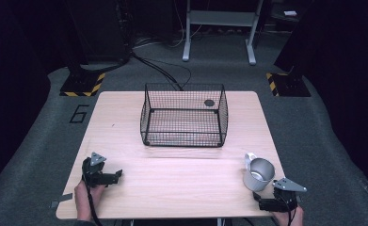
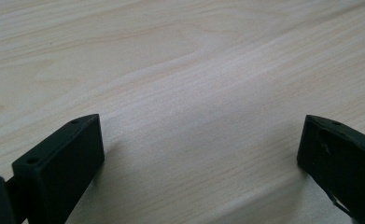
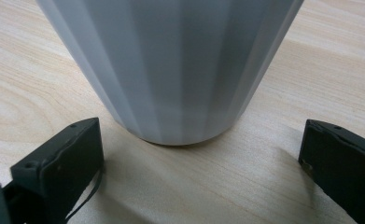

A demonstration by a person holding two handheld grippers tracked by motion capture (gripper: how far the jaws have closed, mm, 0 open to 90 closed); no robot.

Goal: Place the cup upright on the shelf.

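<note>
One cup (image 1: 258,173) is standing upright near the right front corner of the table (image 1: 172,179), with its handle pointing to the far left, and the right gripper (image 1: 265,203) is sitting just beside it on the near side. Seen from the right gripper view, the jaws are spread wide to either side of the cup's (image 3: 171,70) foot and are gripping nothing; whether they are touching the wall is hard to tell. The cup is looking like glazed ceramic with ribbed, tapering sides: probably stiff, fairly light, slippery and likely to chip if knocked. Taking it across the body, a little above the narrow foot, is looking safer than pinching the rim or the handle.

The left gripper (image 1: 111,177) is resting near the left front corner, its jaws wide apart over bare wood and holding nothing. A wire basket (image 1: 184,115) is sitting well apart, towards the far middle of the table.

The cup's rim and handle are cut off in the right gripper view, and its inside is too shadowed to judge. A small dark round thing (image 1: 209,102) at the basket's far right is too small to identify.
</note>
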